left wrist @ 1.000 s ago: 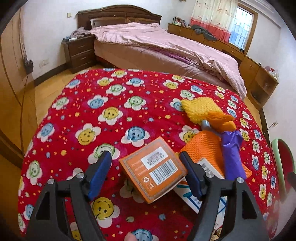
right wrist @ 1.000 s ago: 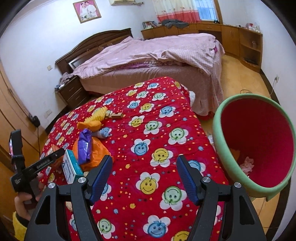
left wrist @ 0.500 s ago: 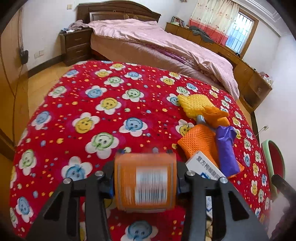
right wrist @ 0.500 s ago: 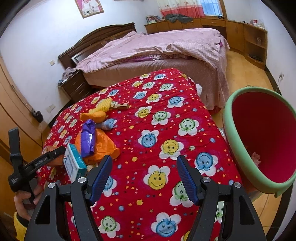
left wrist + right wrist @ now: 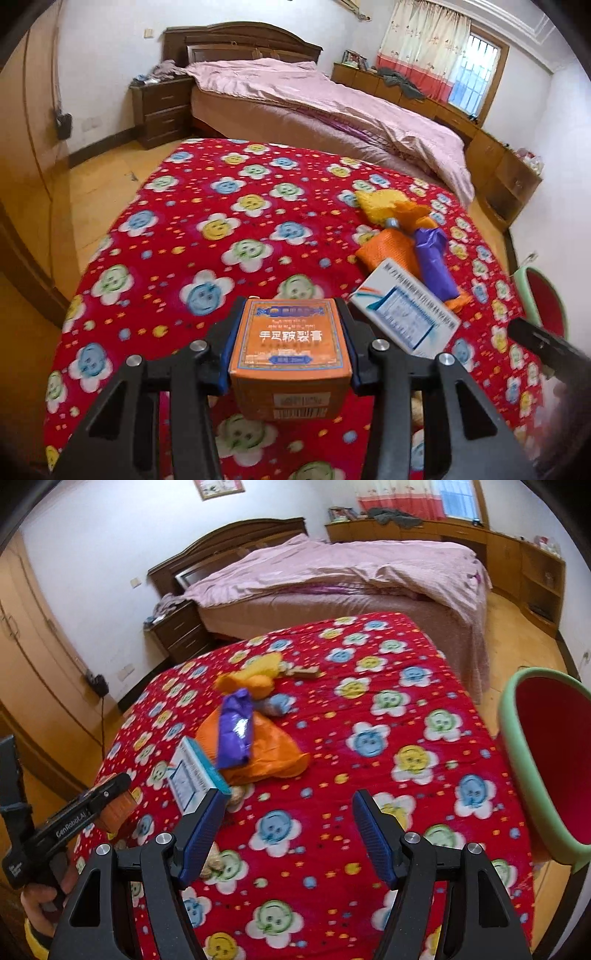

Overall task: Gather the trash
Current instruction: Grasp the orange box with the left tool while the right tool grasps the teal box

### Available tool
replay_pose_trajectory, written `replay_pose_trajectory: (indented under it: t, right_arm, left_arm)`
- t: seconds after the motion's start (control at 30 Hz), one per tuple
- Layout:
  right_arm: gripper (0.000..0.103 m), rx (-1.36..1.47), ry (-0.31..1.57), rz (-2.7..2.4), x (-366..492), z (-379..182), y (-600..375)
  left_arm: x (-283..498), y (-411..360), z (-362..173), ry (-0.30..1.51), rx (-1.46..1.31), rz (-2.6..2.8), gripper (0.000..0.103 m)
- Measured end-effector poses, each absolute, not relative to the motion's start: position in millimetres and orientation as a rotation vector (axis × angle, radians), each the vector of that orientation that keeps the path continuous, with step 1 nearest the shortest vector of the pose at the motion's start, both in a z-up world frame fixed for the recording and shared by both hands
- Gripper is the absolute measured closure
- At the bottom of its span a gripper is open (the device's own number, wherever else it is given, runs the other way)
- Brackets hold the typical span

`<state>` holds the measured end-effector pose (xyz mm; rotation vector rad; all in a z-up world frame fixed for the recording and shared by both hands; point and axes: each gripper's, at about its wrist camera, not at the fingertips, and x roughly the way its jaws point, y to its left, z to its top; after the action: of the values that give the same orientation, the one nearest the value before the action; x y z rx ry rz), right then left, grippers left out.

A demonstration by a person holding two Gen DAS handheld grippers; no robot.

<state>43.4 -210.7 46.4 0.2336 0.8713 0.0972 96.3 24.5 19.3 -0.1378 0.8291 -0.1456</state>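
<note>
My left gripper is shut on an orange carton, held just above the red smiley blanket. To its right lie a white and teal box, a purple wrapper, an orange mesh bag and a yellow mesh piece. In the right wrist view my right gripper stands open over the blanket with nothing between its fingers. The white and teal box is just past its left finger. The left gripper holding the orange carton shows at the far left.
A red bin with a green rim stands on the floor off the blanket's right edge. Beyond the blanket are a bed with a pink cover and a dark nightstand. Wooden floor lies on both sides.
The left jaws closed on the orange carton and lifted it off the blanket. My right gripper moved left toward the pile, so the bin slid to the right edge of its view.
</note>
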Motion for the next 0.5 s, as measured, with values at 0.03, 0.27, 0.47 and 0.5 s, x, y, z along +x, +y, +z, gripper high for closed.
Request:
replay_pose_trajectory:
  t: [0.03,0.27,0.47,0.5]
  right_arm:
    - [0.030,0.230,0.875,0.103,44.0,45.3,-207.6]
    - [0.030,0.220,0.884,0.136,47.0,41.2,-190.1]
    - [0.030,0.220,0.909,0.172,55.0,33.2,-178.2]
    - [0.030,0.219,0.912,0.179,56.4,31.8,-176.2]
  left_arm:
    - [94.5,24.7,17.2,0.834,-0.121,-0.135,0.057]
    - [87.3,27.5,1.5,0.900,-0.095,-0.077,0.057]
    - [81.6,33.3,-10.7,0.931,-0.122,-0.053,0.057]
    - [80.9,34.5,-12.1,0.930,-0.128,-0.057,0.057]
